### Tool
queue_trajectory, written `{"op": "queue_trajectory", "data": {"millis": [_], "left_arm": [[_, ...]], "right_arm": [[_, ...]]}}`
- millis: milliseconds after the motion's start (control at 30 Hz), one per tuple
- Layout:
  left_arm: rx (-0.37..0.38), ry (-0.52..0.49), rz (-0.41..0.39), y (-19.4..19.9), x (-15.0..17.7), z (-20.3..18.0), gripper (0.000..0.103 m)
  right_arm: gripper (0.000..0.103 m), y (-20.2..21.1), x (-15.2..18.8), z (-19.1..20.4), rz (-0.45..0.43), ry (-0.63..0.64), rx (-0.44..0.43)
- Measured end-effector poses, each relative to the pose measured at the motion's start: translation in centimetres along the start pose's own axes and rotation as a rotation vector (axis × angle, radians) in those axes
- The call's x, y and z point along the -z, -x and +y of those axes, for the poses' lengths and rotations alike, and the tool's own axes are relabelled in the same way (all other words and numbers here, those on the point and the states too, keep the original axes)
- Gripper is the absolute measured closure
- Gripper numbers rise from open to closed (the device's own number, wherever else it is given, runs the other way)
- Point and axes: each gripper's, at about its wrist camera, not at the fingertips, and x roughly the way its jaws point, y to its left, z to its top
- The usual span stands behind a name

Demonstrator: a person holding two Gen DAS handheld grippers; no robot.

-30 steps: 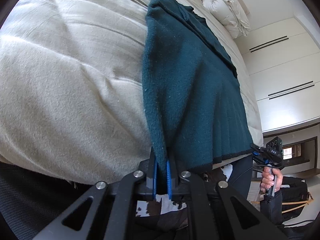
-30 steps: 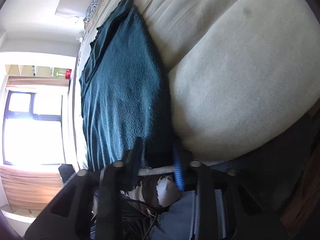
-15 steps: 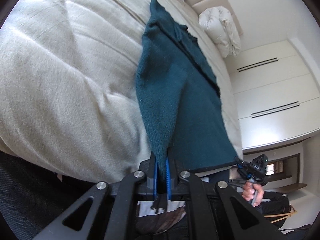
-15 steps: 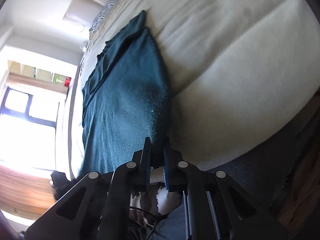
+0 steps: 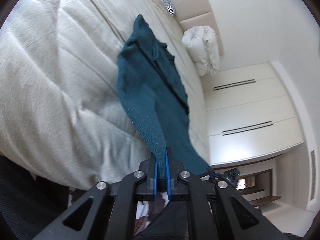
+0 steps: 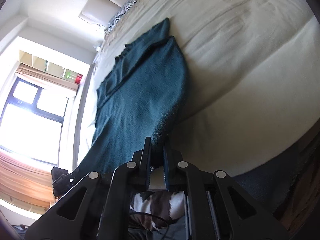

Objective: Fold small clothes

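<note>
The left hand-held gripper (image 5: 161, 172) and right hand-held gripper (image 6: 157, 160) are each clamped on a bottom corner of the dark teal knitted sweater (image 5: 148, 84), whose upper part lies on the cream bed (image 5: 50, 70). The bottom-up fold is starting; next, I judge, carry the hem toward the collar evenly.

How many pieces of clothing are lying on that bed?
1: a dark teal knitted garment stretched along the cream bed, its near corners pinched by both grippers. Others may be out of view.
</note>
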Motion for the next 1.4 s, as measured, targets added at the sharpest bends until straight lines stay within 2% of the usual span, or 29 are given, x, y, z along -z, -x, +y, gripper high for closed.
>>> {"op": "queue_trajectory", "data": {"millis": [200, 467, 767, 1067, 1400], "left_arm": [[0.076, 0.062, -0.045, 0.4, -2.2, -0.1, 0.095], [0.122, 0.062, -0.1, -0.7, -6.5, -1.8, 0.095], [0.129, 0.085, -0.136, -2.7, -11.7, -1.4, 0.095], [0.127, 0.053, -0.153, -4.9, -16.8, -2.9, 0.095], [0.116, 0.085, -0.162, -7.7, -20.8, -1.9, 0.095]], "right_arm": [[0.094, 0.4, -2.5, 1.1, -0.064, -0.006, -0.028], [0.094, -1.5, -7.6, 2.7, -0.134, -0.026, -0.026], [0.094, -4.7, -12.6, 3.9, -0.179, -0.02, 0.016], [0.094, -7.3, -17.3, 5.7, -0.218, 0.042, 0.085], [0.094, -11.8, -22.0, 6.9, -0.219, 0.068, 0.135]]}}
